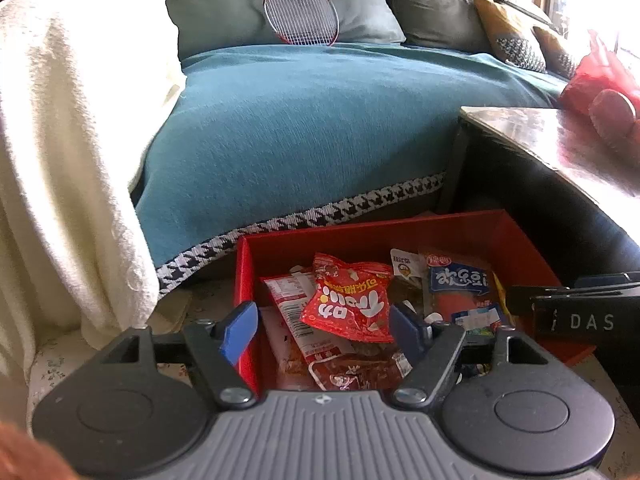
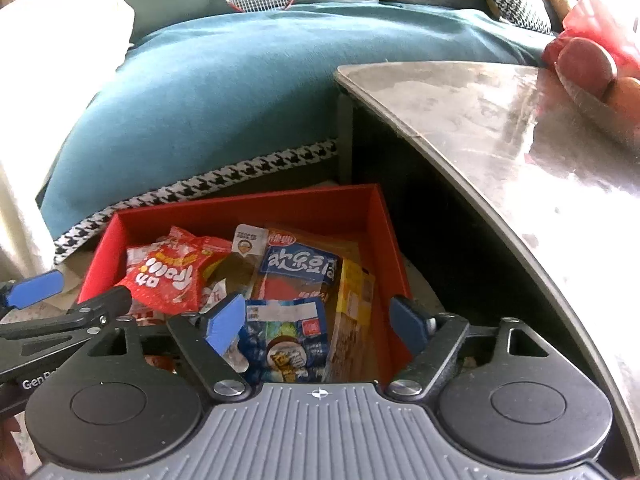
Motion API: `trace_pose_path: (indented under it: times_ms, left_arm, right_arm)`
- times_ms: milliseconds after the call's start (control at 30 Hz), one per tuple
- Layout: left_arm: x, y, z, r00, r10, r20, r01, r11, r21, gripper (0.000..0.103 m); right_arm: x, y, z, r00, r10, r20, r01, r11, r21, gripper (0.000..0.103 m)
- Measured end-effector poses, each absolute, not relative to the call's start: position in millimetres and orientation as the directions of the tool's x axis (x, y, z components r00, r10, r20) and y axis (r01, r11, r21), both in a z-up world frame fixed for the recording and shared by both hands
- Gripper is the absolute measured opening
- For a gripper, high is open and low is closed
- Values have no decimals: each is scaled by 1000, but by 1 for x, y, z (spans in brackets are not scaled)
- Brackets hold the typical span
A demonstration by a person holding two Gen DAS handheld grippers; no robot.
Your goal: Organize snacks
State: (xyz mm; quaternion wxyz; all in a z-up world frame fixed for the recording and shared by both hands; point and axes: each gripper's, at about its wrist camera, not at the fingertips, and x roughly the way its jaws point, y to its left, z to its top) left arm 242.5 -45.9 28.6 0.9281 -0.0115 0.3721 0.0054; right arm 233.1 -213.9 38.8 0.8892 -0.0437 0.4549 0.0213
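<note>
A red box (image 1: 360, 236) sits on the floor, full of snack packs. On top at its left lies a red snack bag (image 1: 348, 300), over a clear pack of reddish snacks (image 1: 352, 368). My left gripper (image 1: 322, 328) hovers above these, open, its blue pads clear of the bag. In the right wrist view the red box (image 2: 384, 232) holds the red snack bag (image 2: 172, 276), a blue-labelled pack (image 2: 298, 266), a blue pack (image 2: 284, 336) and a yellow pack (image 2: 352, 292). My right gripper (image 2: 316, 320) stands open above the blue pack, gripping nothing.
A sofa with a teal blanket (image 1: 300, 128) lies behind the box, a red badminton racket (image 1: 300, 12) leaning on its cushions. A white towel (image 1: 60, 140) hangs at the left. A glossy coffee table (image 2: 520, 140) with a red plastic bag (image 2: 600, 20) borders the box's right side.
</note>
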Motion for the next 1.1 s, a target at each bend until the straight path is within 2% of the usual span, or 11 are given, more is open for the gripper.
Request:
trace_pose_path:
  times_ms: [1100]
  left_arm:
    - [133, -32, 29, 694, -48, -719, 8, 998, -59, 67]
  right_arm:
    - [103, -202, 38, 552, 20, -834, -12, 1000, 16, 88]
